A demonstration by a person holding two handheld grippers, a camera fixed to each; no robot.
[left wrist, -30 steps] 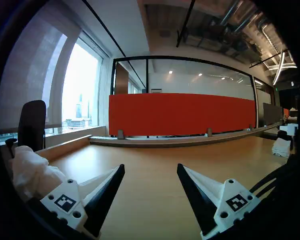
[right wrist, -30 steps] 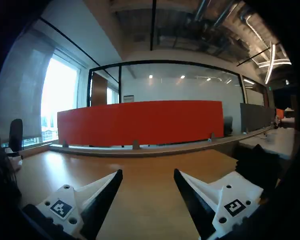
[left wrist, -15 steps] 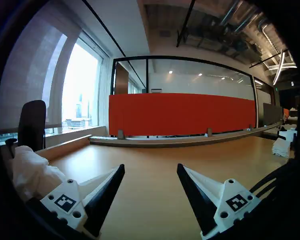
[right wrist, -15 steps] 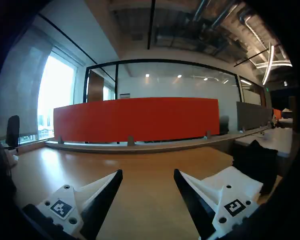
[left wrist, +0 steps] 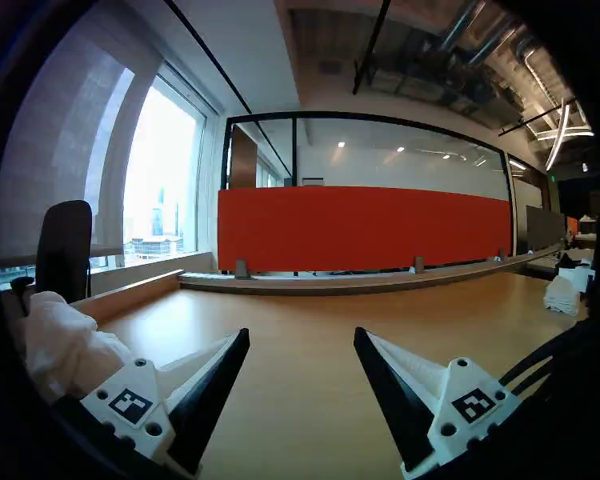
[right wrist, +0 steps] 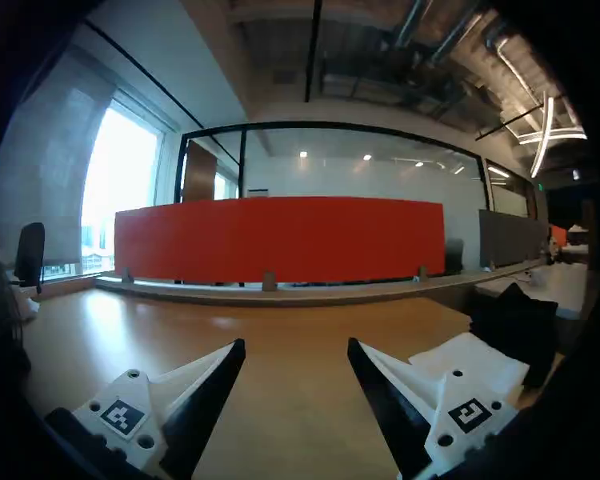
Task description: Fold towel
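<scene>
While left tool [left wrist: 300,330], right tool [right wrist: 295,342] gape | desk [left wrist: 324,300] open | towel [left wrist: 60,348], perhaps, leftward

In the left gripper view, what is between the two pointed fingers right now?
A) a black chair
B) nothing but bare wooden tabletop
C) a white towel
B: the left gripper stands open over the wooden tabletop, with the crumpled white towel lying off at the picture's left edge, outside its fingers.

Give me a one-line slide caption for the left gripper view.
Open left gripper above a wooden desk, crumpled white towel at left, red partition behind.
</scene>
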